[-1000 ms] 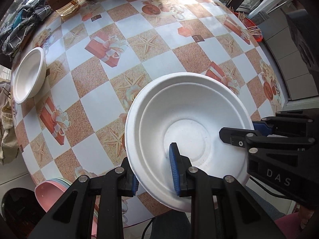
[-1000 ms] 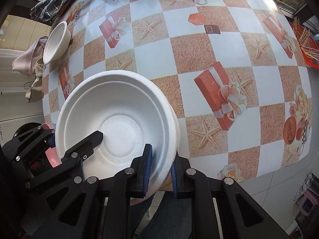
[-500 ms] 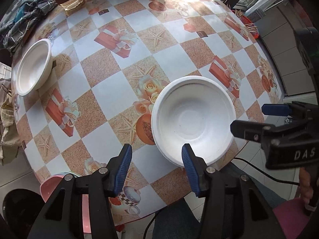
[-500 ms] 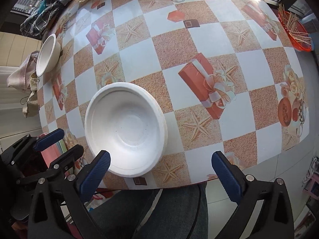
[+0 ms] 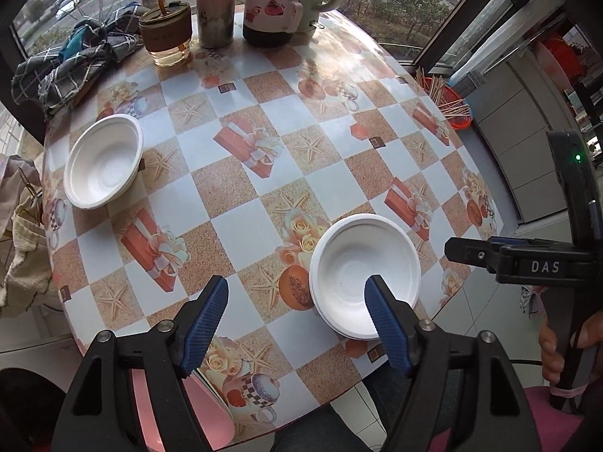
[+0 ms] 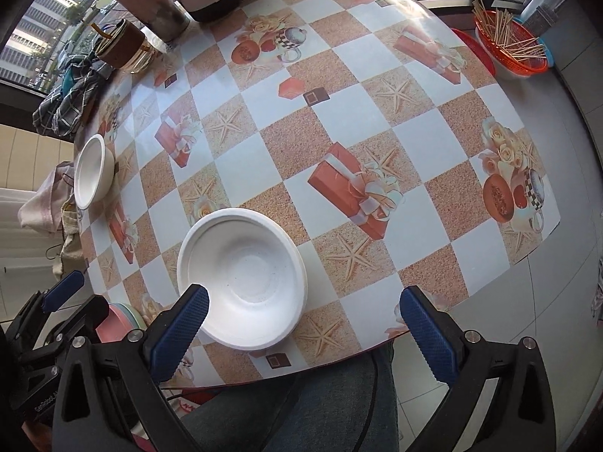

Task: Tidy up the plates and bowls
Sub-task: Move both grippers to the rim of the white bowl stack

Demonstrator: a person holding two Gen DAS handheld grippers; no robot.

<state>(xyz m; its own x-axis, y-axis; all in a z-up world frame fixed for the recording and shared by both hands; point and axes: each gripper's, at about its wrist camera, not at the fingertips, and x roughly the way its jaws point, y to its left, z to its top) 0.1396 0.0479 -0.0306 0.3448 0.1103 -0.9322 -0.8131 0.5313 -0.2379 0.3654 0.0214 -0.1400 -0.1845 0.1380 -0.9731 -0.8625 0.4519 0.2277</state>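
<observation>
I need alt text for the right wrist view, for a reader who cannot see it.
The open right gripper hovers above a white bowl near the front edge of a round table with a checkered cloth. A second white bowl sits at the far left edge.

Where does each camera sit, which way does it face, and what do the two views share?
Left wrist: on the left gripper, above the table's near edge, looking steeply down; own open fingers, the right gripper and a hand show.
Right wrist: on the right gripper, looking steeply down; own wide-open fingers, the left gripper and trousers show.
Shared: the near bowl, the far bowl, the table.
</observation>
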